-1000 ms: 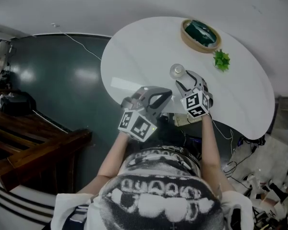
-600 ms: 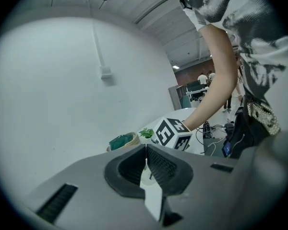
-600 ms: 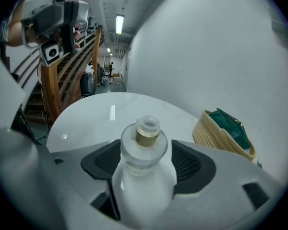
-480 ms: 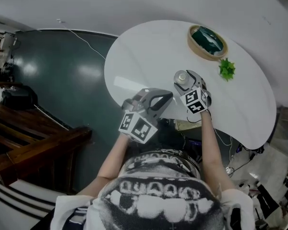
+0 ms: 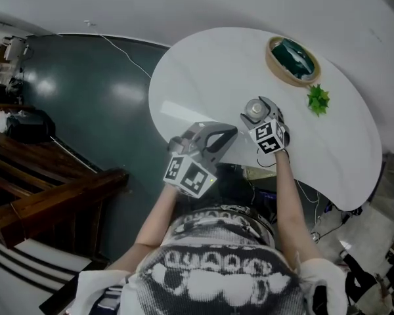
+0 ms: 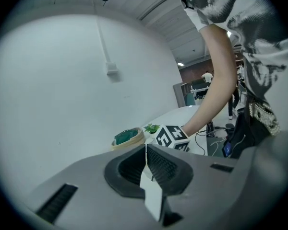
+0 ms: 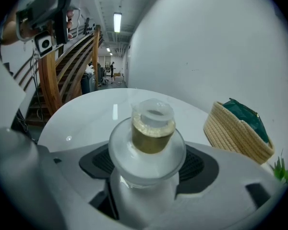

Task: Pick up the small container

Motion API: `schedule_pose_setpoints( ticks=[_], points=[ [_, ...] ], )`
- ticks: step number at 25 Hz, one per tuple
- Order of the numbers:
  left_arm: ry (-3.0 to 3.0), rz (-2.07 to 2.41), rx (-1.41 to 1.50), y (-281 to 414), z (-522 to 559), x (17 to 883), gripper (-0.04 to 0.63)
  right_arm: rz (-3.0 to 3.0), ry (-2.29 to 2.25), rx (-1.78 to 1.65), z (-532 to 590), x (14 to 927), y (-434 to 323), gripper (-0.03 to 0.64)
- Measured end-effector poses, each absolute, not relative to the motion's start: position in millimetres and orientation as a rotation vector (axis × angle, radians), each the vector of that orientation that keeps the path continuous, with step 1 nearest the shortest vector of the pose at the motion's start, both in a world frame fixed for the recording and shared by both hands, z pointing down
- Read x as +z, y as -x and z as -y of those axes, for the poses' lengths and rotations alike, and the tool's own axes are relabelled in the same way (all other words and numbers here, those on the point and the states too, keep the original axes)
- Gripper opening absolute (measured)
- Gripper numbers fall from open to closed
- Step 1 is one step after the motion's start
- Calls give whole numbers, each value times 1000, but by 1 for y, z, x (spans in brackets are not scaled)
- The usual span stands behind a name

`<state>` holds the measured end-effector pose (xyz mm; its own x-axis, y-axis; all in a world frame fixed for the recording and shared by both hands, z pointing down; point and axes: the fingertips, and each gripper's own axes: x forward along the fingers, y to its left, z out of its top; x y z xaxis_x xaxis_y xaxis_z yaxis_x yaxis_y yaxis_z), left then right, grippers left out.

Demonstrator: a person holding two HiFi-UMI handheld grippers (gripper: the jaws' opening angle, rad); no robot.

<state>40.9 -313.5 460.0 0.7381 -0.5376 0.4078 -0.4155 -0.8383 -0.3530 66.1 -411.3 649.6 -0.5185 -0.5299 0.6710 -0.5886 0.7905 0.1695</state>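
The left claw point(image 5: 224, 136) hung off the near edge of the white bench point(image 5: 203, 77), its pads drawn together with nothing between them, taking no part in the job. To its right, the right claw point(image 7: 147, 163) was over the bench with its jaws opening wide. The small container point(image 7: 152, 128), a clear jar with a broad collar and yellowish contents, stood upright between them. The pads flanked the jar's body but did not appear to press on it. Further right, well apart from the jar, sat a woven basket point(image 5: 292, 61) and a small green plant point(image 5: 318, 100).

By my reading the approach was done: the claw was placed round the jar, which seemed to rest on the bench. Closing the jaws and lifting were not yet done.
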Motion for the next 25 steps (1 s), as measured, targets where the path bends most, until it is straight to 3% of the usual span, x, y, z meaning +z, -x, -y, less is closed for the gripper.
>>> schedule_pose_setpoints(
  ticks=[25],
  points=[
    [2695,-778,-776,-34,290,465,8,2264,-960,132,397,641,-71,342]
  ],
)
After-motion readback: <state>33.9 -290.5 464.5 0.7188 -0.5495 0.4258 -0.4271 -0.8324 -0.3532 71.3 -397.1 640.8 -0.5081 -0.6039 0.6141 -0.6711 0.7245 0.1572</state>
